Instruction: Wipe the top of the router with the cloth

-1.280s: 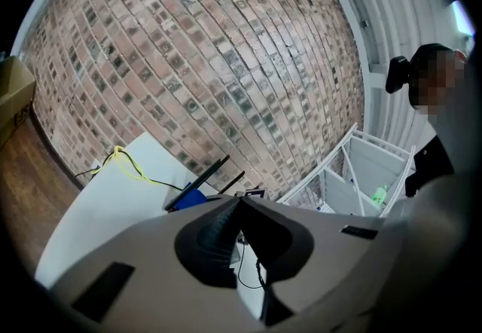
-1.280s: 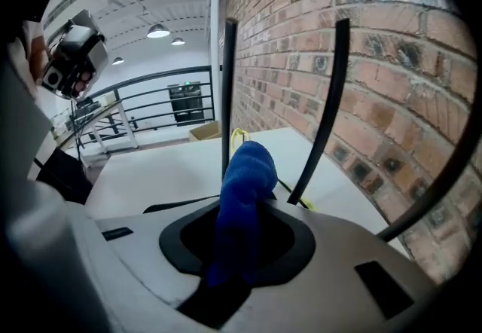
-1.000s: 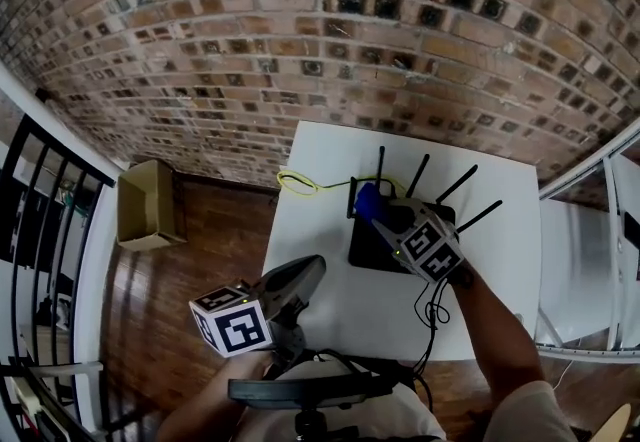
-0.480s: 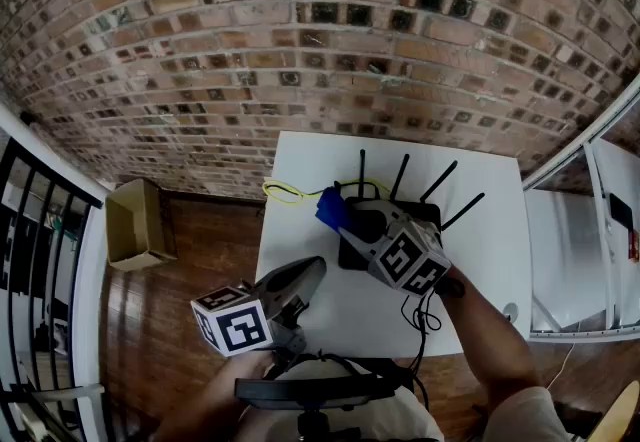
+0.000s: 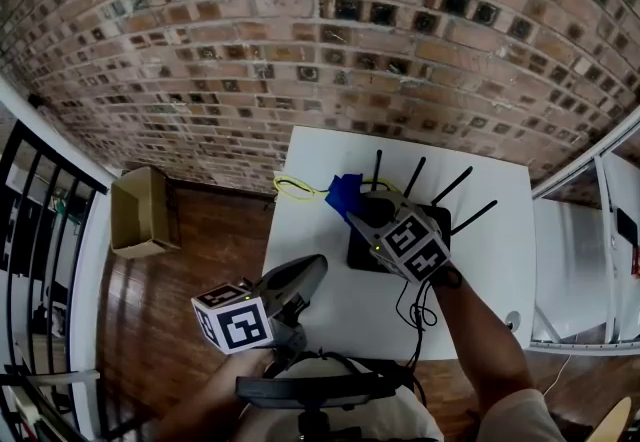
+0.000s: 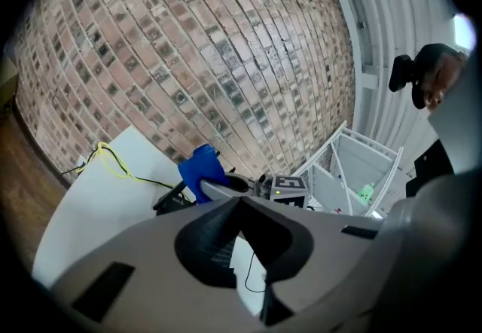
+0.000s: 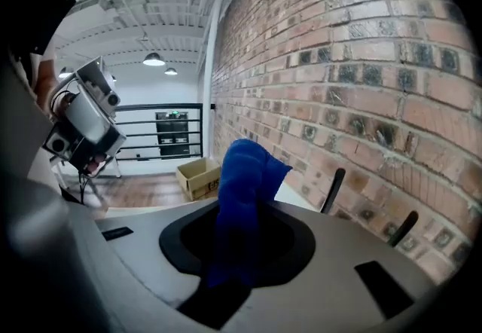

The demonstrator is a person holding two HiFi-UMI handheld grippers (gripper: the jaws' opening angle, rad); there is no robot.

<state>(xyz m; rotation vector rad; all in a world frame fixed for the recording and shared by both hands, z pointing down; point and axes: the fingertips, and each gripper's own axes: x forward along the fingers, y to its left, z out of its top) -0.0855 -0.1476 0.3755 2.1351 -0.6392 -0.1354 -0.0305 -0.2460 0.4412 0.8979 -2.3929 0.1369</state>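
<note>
The right claw (image 5: 360, 218) pinches a bunched blue cloth (image 5: 344, 194), which sits over the far left corner of the black four-antenna router (image 5: 363, 252); I cannot tell whether cloth and router touch. The router lies on the white desk (image 5: 490, 230), with a yellow cable (image 5: 296, 189) looped just beside it. The left claw (image 5: 308, 270) hovers over the desk's near left edge, its jaws slightly parted with nothing between them.
</note>
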